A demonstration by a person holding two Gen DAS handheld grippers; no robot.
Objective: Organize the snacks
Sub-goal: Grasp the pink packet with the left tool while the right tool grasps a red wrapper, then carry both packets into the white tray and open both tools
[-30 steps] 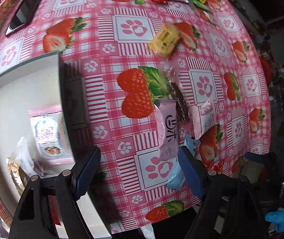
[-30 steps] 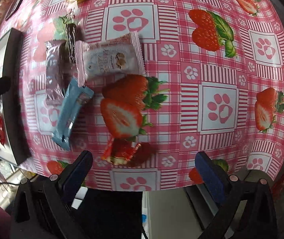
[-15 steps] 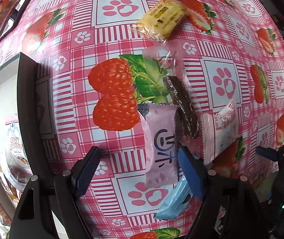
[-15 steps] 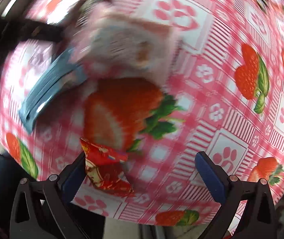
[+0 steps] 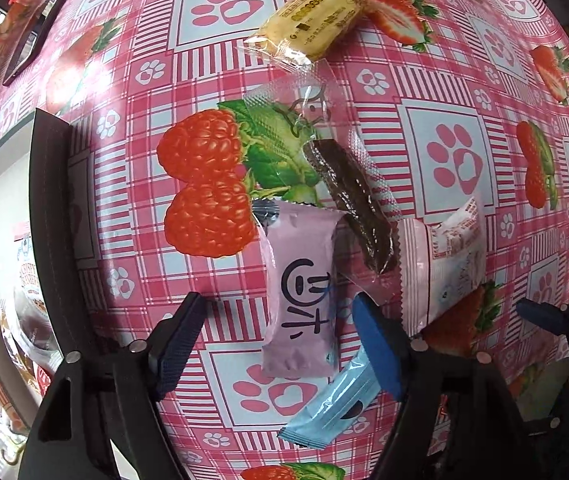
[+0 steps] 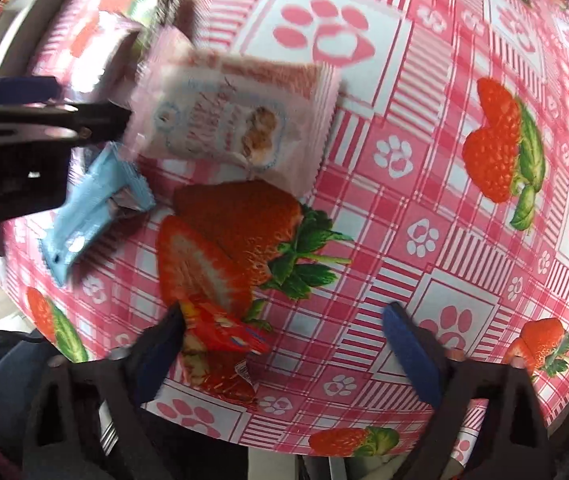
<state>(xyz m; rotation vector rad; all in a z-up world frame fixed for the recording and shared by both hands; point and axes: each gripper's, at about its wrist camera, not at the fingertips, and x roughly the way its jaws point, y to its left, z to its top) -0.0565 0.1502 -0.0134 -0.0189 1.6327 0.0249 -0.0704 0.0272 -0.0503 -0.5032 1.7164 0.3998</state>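
Note:
My left gripper (image 5: 280, 344) points down at the tablecloth, and a pink packet with a face logo (image 5: 300, 300) lies between its fingers. Its jaws are closing, but the pads stand apart from the packet. A light blue packet (image 5: 336, 400) lies under the right finger. My right gripper (image 6: 284, 344) hangs over a red packet (image 6: 220, 344) that sits by its left finger. Its jaws are closing too, with the right finger far from the packet. A pink-white packet (image 6: 228, 116) and a chocolate bar in clear wrap (image 5: 352, 196) lie close by.
A black-walled tray (image 5: 44, 200) with bagged snacks (image 5: 28, 280) inside stands at the left. A yellow packet (image 5: 312, 20) lies farther back and a dark phone (image 5: 32, 52) at the far left. The table edge (image 6: 284, 440) runs just below the right gripper.
The left gripper moved right from the tray and down over the pink packet. The right gripper rolled and dropped toward the red packet. Both pairs of jaws have narrowed.

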